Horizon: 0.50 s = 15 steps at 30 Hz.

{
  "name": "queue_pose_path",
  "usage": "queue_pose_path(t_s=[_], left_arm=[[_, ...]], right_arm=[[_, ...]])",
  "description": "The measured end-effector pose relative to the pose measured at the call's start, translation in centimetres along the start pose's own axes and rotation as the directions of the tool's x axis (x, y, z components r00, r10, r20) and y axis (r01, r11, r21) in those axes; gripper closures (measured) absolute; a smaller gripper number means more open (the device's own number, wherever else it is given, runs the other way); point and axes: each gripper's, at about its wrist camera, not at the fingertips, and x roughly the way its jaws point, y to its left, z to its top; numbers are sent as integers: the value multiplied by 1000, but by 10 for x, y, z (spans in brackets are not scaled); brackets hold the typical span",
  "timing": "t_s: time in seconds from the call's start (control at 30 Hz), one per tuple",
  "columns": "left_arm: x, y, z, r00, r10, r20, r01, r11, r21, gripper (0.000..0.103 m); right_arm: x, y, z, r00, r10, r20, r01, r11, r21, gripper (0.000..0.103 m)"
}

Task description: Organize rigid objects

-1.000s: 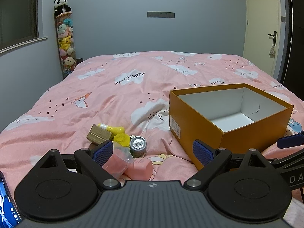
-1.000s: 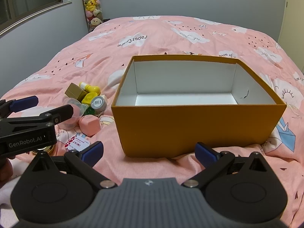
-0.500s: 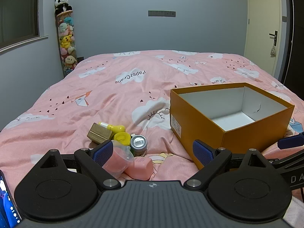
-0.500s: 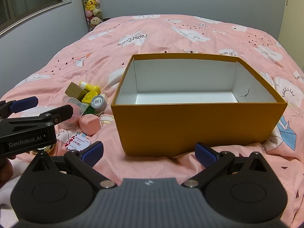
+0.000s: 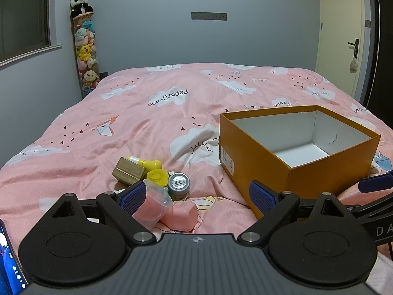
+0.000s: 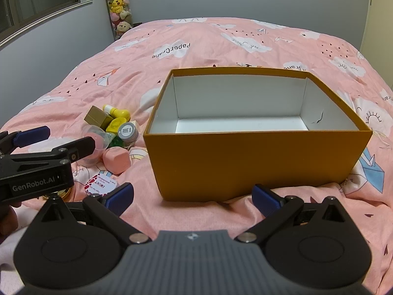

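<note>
An open orange box point(image 5: 289, 169) point(image 6: 245, 157) with a white, empty inside sits on the pink bed. Left of it lies a small heap: a gold block point(image 5: 128, 172) point(image 6: 96, 119), a yellow bottle point(image 5: 147, 164) point(image 6: 118, 112), a yellow lid point(image 5: 157, 176), a grey-capped jar point(image 5: 179, 184) point(image 6: 127, 132), a clear cup point(image 5: 153, 204) and a pink block point(image 5: 183, 215) point(image 6: 116, 158). My left gripper point(image 5: 196, 196) point(image 6: 52, 139) is open just short of the heap. My right gripper point(image 6: 192, 196) is open in front of the box's near wall.
A white round tin point(image 6: 99, 185) and a gold disc point(image 6: 57, 194) lie near the bed's front edge. A tall tube of plush toys point(image 5: 86, 56) stands at the far left wall. A door point(image 5: 340, 49) is at the far right. The pink duvet point(image 5: 172, 113) stretches beyond.
Both views have shifted only slightly; the box and heap sit a touch lower and nearer in frame. Both grippers stay open and hold nothing.
</note>
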Motion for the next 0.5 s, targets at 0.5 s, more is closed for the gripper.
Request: queue_pose_path(t_s=[0.5], left_arm=[[2,-1,-1,1000,-1,-7,1,1000,-3,0]], right_arm=[[0,0,0,1000,0,0,0,1000,2,3]])
